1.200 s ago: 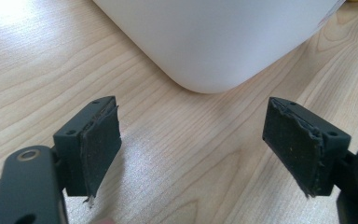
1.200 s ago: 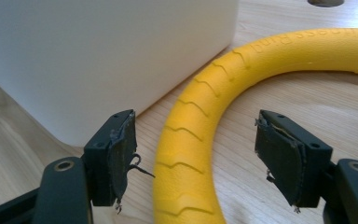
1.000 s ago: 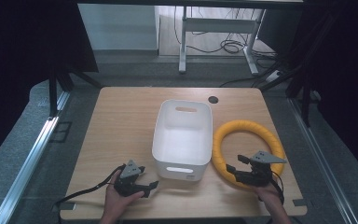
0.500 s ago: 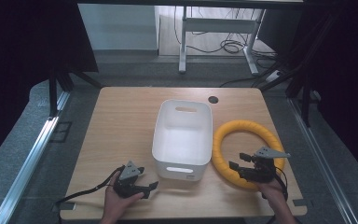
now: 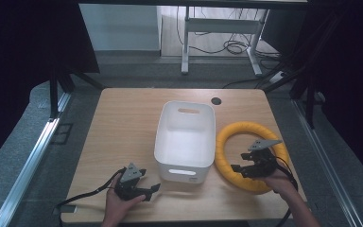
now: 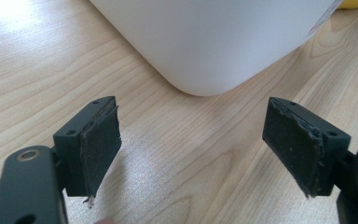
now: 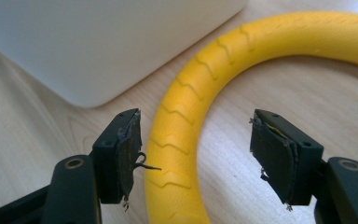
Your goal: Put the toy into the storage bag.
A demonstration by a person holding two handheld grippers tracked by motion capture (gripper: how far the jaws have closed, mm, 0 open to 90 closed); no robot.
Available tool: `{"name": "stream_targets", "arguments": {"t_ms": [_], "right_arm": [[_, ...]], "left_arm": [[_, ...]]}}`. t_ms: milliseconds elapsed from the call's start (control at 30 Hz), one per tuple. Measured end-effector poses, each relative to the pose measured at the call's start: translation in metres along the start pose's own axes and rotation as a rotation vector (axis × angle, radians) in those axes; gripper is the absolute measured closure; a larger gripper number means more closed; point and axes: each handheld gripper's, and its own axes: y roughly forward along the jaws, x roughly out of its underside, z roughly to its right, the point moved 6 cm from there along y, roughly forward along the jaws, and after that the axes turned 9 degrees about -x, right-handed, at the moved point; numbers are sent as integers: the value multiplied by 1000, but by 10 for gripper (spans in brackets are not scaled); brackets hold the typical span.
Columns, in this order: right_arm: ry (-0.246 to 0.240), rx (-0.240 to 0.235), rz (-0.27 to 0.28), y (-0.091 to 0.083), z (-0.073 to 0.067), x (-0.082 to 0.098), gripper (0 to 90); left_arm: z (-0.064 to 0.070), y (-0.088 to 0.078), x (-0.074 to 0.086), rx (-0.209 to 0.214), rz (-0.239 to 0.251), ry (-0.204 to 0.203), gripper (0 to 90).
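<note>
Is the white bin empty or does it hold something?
Empty: the high view looks into the white bin and shows only its bare white floor.

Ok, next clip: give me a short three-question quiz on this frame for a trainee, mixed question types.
1. True or false: the right gripper is shut on the yellow ring.
2. Multiple choice: what lies inside the white bin? A) the ring B) a gripper C) nothing that can be seen
3. Fill in: the left gripper sits on the table near the bin's ____ corner, as seen in the high view.

Key
1. False: its jaws are open, with the ring's tube between them.
2. C
3. Near left; its jaws are open with nothing between them.
</note>
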Motion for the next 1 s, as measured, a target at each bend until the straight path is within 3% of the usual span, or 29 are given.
{"name": "stream_targets", "arguments": {"t_ms": [67,233,300,367,433,500,567,633,900,1000], "right_arm": [[-3,-9,-14,1,1,0,339],[-29,-54,-144,14,-5,7,311],[-35,-55,-163,15,-7,8,310],[-63,-52,-232,21,-11,10,308],[-72,-52,-252,23,-12,11,309],[-88,-43,-313,28,-12,14,309],[-90,-41,-330,29,-12,15,309],[-106,-31,-398,35,-11,20,309],[-132,-4,-504,47,-9,27,350],[-132,-1,-519,49,-10,28,360]], "left_arm": [[0,0,0,1,-1,-1,192],[0,2,1,3,-6,0,192],[0,2,1,2,-8,0,192],[0,2,1,3,-6,1,192],[0,2,1,1,-8,2,192],[0,3,2,3,-15,5,192],[0,3,2,3,-17,6,192],[0,3,2,2,-19,8,192],[0,5,3,1,-27,10,192],[0,5,3,0,-28,11,192]]}}
